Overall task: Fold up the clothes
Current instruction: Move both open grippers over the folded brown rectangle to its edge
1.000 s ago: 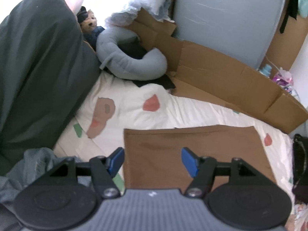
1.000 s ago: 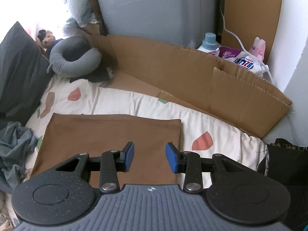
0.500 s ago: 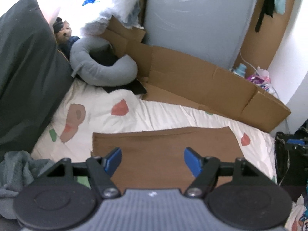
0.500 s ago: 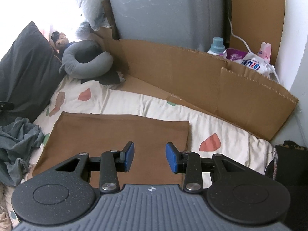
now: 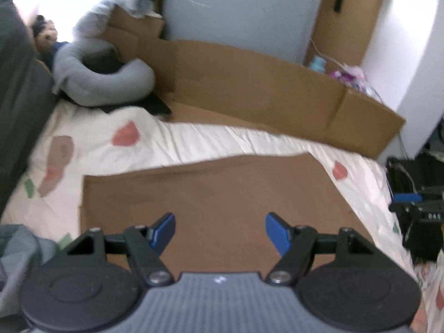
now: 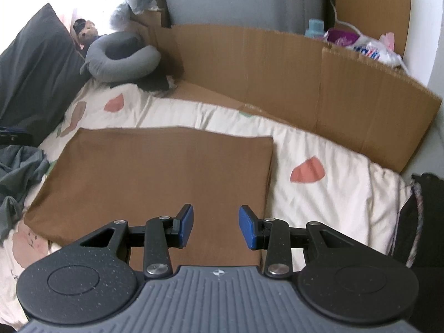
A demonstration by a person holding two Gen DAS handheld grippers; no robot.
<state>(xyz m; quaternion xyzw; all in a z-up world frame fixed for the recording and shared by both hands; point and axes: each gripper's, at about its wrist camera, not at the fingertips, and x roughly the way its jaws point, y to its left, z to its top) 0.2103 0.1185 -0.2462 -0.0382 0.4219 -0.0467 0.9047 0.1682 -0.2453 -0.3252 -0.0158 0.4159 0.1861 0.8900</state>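
Two grippers, left gripper, right gripper (both gaping), above brown cloth

Both tongs are dropping toward the bed now; the brown cloth fills far more of each view than a second back; the left tongs have spread a little wider, blue pads further apart, nothing between them; the left view has swung rightward, the dark pillow slipping to the edge, and the right tongs have popped in at its right border.
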